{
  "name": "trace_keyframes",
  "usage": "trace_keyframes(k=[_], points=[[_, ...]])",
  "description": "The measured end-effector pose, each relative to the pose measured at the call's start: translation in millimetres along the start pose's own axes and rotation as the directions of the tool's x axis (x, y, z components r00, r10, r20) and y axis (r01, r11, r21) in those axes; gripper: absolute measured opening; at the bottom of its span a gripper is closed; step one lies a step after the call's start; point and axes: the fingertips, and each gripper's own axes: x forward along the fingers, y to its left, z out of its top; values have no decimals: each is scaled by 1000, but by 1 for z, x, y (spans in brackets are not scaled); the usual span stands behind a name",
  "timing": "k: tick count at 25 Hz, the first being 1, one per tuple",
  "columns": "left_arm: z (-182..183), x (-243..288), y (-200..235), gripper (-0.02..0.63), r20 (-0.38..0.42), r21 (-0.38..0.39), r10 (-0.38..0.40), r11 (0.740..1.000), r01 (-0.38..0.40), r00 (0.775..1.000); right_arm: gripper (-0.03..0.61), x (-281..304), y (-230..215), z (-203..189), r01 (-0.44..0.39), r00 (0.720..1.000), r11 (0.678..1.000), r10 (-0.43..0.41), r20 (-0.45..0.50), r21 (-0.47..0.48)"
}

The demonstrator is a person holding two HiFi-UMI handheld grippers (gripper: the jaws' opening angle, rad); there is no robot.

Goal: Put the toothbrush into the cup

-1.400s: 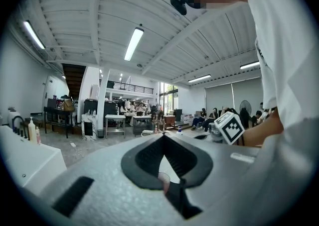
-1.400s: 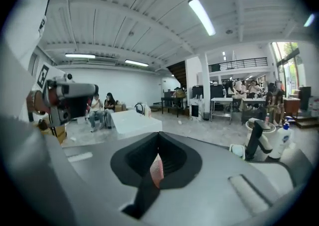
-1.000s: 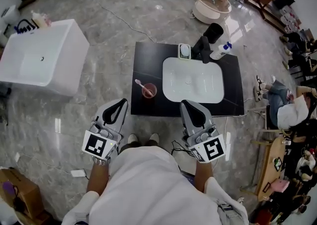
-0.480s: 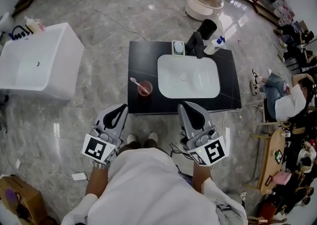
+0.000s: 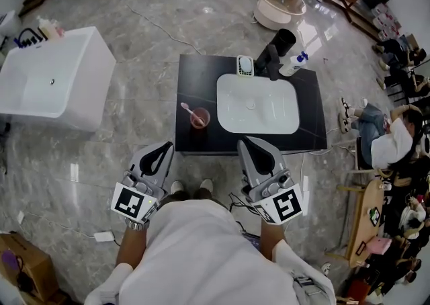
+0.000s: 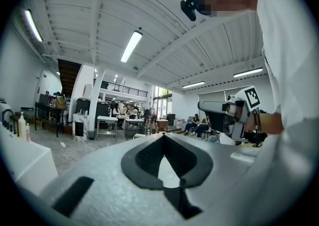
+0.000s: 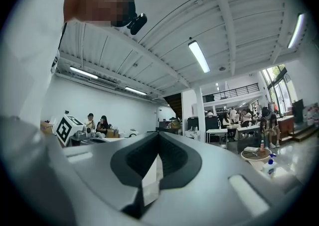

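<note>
A brownish-pink cup [image 5: 200,119] stands on the left part of the black counter [image 5: 195,75]. A pink and white toothbrush [image 5: 189,110] stands in it, leaning to the upper left. My left gripper [image 5: 162,146] and right gripper [image 5: 249,142] hang close to my body, short of the counter's front edge. Both are shut with nothing between the fingers. The left gripper view shows the left gripper [image 6: 163,135] pointing up into the room, the right gripper's marker cube [image 6: 250,97] beside it. The right gripper [image 7: 158,134] in its own view also points up into the room.
A white basin [image 5: 258,103] fills the counter's middle and right, with a black faucet [image 5: 271,62], a soap dish [image 5: 246,66] and a bottle [image 5: 295,65] behind it. A white tub [image 5: 47,82] stands at the left. A person [image 5: 390,146] sits at the right.
The head view has shifted a little, so the counter sits slightly differently in frame. Both grippers stay shut by my body. The toothbrush has stayed in the cup.
</note>
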Motion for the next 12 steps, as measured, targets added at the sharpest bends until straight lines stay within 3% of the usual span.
trace_keyframes(k=[12], points=[[-5, -2, -9, -2, -5, -10, -13, 1000, 13, 1000, 11, 3, 5, -6, -13, 1000, 1000, 13, -15, -19]])
